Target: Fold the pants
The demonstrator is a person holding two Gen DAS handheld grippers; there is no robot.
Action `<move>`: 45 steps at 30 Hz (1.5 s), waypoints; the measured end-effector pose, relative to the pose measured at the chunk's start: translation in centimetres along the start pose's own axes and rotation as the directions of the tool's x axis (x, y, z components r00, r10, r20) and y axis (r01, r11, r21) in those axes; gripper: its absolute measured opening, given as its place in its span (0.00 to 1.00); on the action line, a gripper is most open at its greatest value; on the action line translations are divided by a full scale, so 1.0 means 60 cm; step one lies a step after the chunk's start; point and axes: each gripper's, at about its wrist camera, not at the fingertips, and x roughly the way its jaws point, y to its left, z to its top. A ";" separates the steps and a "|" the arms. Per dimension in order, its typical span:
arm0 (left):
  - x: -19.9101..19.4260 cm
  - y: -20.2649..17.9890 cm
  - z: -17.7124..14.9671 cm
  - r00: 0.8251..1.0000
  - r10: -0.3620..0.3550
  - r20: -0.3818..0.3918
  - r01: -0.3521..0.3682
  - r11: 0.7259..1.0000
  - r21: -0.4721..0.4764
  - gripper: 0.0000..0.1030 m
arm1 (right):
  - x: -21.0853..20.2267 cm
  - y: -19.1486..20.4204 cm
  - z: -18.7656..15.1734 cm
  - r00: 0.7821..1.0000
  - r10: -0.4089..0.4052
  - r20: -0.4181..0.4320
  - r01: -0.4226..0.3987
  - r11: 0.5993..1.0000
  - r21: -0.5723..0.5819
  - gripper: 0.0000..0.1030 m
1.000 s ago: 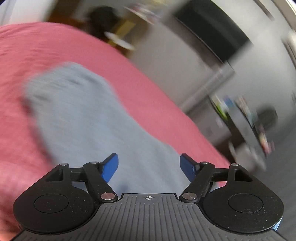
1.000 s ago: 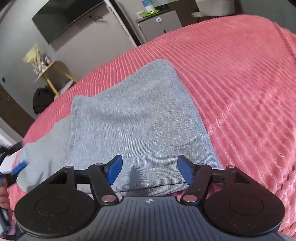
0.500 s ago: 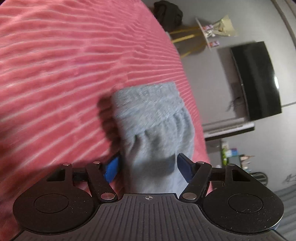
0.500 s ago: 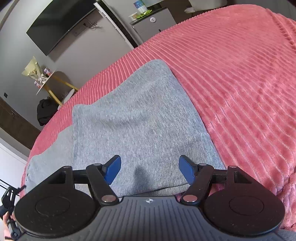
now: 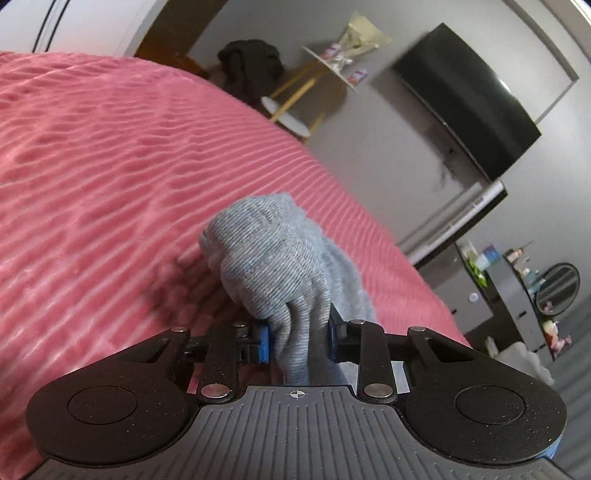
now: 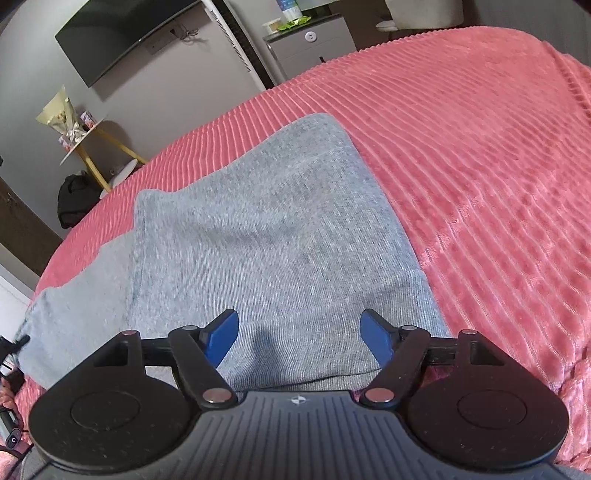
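Nearest the left wrist camera, the left tool (image 5: 298, 341) pinches a bunched, ribbed end of the gray pants (image 5: 273, 266) between its blue pads, lifted just above the pink bed cover (image 5: 110, 177). Open cover stretches to the left and beyond; its far edge curves before a gray wall. The cloth past the pinch is hidden behind the bunch.

In the right wrist view, the right tool (image 6: 298, 338) is spread wide, its pads above the near hem of the pants (image 6: 273, 229), which lie flat on the cover (image 6: 480, 166). Their long axis runs near-right to far-left, with a narrower part reaching left and cut off at the picture's edge. Bare cover lies to the right. Farther off stand a small side table (image 6: 92, 147) and a dark television (image 6: 122, 33).
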 end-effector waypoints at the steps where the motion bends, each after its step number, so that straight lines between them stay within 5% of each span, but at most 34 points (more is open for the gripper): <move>1: 0.003 0.001 -0.002 1.000 0.002 -0.002 -0.002 1.000 -0.011 0.39 | -0.001 -0.002 0.000 1.000 0.004 0.001 -0.004 1.000 0.004 0.72; 3: 0.017 0.005 -0.010 0.999 0.031 -0.028 -0.032 0.999 -0.030 0.60 | -0.002 -0.006 0.000 1.000 0.015 0.003 -0.015 1.000 0.017 0.72; 7: 0.036 0.012 -0.018 0.995 0.093 -0.043 -0.095 0.995 -0.043 0.62 | -0.004 -0.013 0.001 0.999 0.034 0.008 -0.035 0.998 0.049 0.72; 12: 0.032 -0.002 -0.019 0.995 0.103 0.002 -0.103 0.995 0.016 0.29 | -0.003 -0.014 0.001 0.999 0.043 0.011 -0.043 0.997 0.068 0.72; 16: -0.009 -0.082 -0.019 0.991 0.097 0.089 -0.116 0.964 0.240 0.22 | -0.004 -0.014 0.002 0.999 0.044 0.013 -0.045 0.996 0.073 0.72; 18: -0.034 -0.147 -0.027 0.988 0.061 0.145 -0.115 0.908 0.403 0.21 | -0.004 -0.018 0.001 0.999 0.051 0.016 -0.053 0.995 0.083 0.72; 20: -0.064 -0.219 -0.050 0.983 -0.005 0.184 -0.101 0.823 0.559 0.21 | -0.005 -0.023 0.001 0.998 0.062 0.021 -0.064 0.993 0.098 0.72; 22: -0.093 -0.286 -0.080 0.982 -0.096 0.162 -0.036 0.748 0.663 0.21 | -0.007 -0.027 0.002 0.997 0.074 0.027 -0.077 0.991 0.113 0.72; 25: -0.130 -0.379 -0.152 0.971 -0.232 0.060 0.108 0.647 0.755 0.22 | -0.012 -0.033 0.000 0.995 0.091 0.037 -0.095 0.986 0.136 0.72; 27: -0.143 -0.430 -0.217 0.959 -0.280 -0.032 0.198 0.589 0.783 0.33 | -0.015 -0.036 0.000 0.994 0.100 0.045 -0.106 0.983 0.147 0.72; 30: -0.135 -0.468 -0.315 0.943 -0.260 -0.209 0.320 0.529 0.786 0.54 | -0.021 -0.042 -0.001 0.992 0.113 0.059 -0.121 0.980 0.160 0.72; 32: -0.125 -0.475 -0.373 0.928 -0.184 -0.323 0.371 0.501 0.782 0.55 | -0.025 -0.045 -0.002 0.991 0.115 0.065 -0.125 0.978 0.169 0.72; 36: -0.138 -0.432 -0.387 0.949 -0.082 -0.305 0.292 0.590 0.752 0.62 | -0.039 -0.045 -0.003 0.990 0.122 0.068 -0.132 0.978 0.163 0.72; 38: -0.144 -0.393 -0.353 0.971 -0.013 -0.238 0.186 0.667 0.722 0.74 | -0.047 -0.038 -0.001 0.987 0.145 0.067 -0.154 0.973 0.169 0.72; 40: -0.145 -0.362 -0.324 0.985 0.075 -0.159 0.058 0.715 0.697 0.75 | -0.047 -0.028 -0.002 0.975 0.210 0.075 -0.221 0.956 0.193 0.72; 43: -0.132 -0.323 -0.288 0.978 0.160 -0.134 -0.037 0.763 0.645 0.75 | -0.012 -0.004 -0.002 0.964 0.267 0.020 -0.263 0.931 0.252 0.72; 45: -0.127 -0.289 -0.280 0.967 0.192 -0.168 -0.065 0.824 0.563 0.75 | 0.022 0.011 -0.001 0.954 0.297 -0.027 -0.277 0.915 0.294 0.72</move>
